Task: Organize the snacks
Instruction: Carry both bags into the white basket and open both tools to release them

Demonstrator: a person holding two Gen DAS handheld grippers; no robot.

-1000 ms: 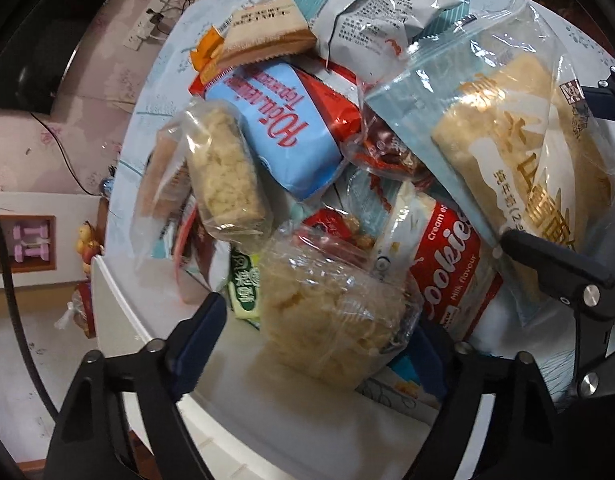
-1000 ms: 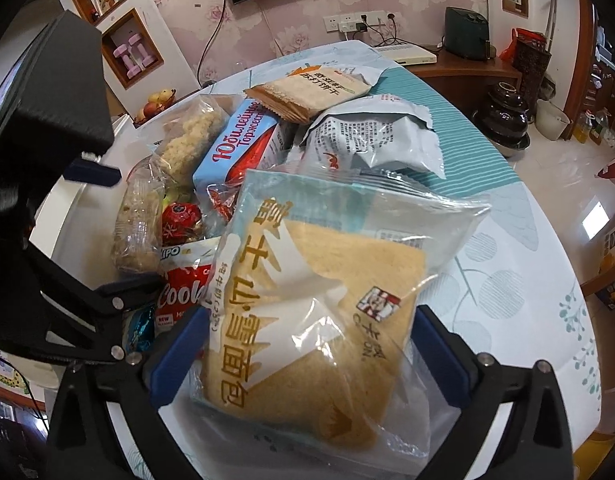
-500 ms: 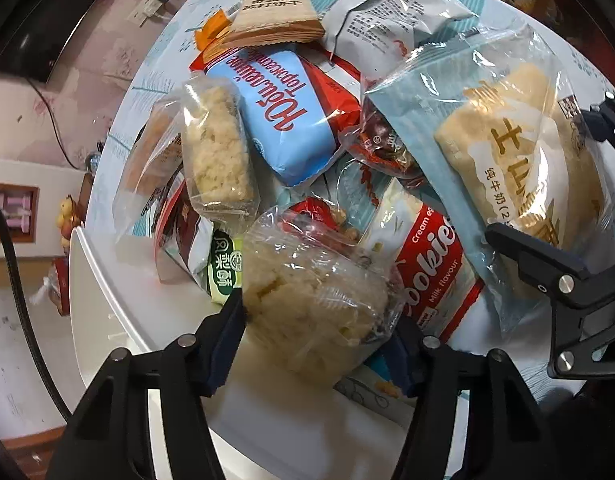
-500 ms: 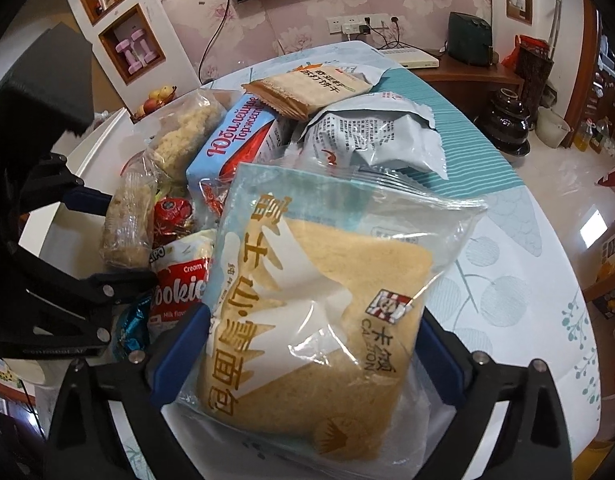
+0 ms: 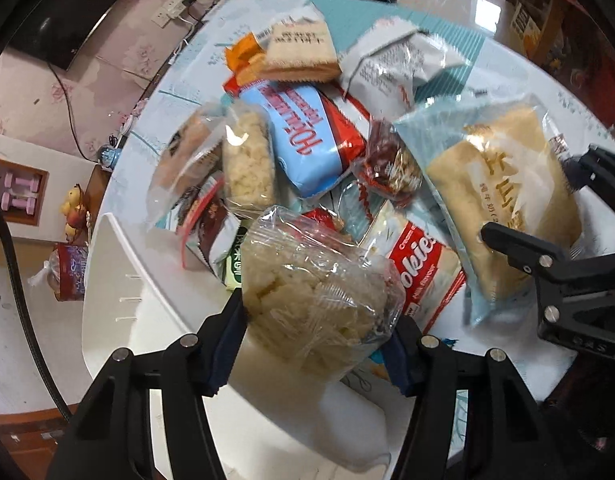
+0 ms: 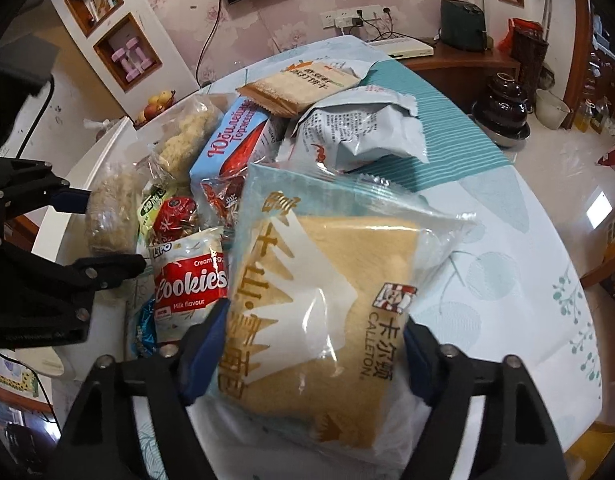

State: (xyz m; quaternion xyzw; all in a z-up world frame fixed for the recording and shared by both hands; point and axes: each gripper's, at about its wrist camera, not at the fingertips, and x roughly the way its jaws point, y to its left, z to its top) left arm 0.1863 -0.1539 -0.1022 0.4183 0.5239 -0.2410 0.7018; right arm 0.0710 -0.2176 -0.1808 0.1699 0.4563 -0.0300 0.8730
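A clear-wrapped crumbly rice cake (image 5: 311, 292) was gripped between the blue pads of the left gripper (image 5: 313, 344), both pads pressed into its wrapper, above the near edge of the round table (image 5: 179, 92). Behind it the snack heap was seen: a red Cookies pack (image 5: 421, 268), a blue-and-red biscuit pack (image 5: 307, 136), a second clear-wrapped rice cake (image 5: 247, 160), a tan cracker pack (image 5: 299, 50) and a grey foil bag (image 5: 391, 64) farthest back. The jaws of the right gripper (image 6: 313, 348) were closing on a large pale-blue bread bag (image 6: 327, 288), which lay between them at the right side of the heap, partly over the Cookies pack; its wrapper was touched by the blue pads on both sides. A white tray (image 5: 119, 280) was set beside the table at the left.
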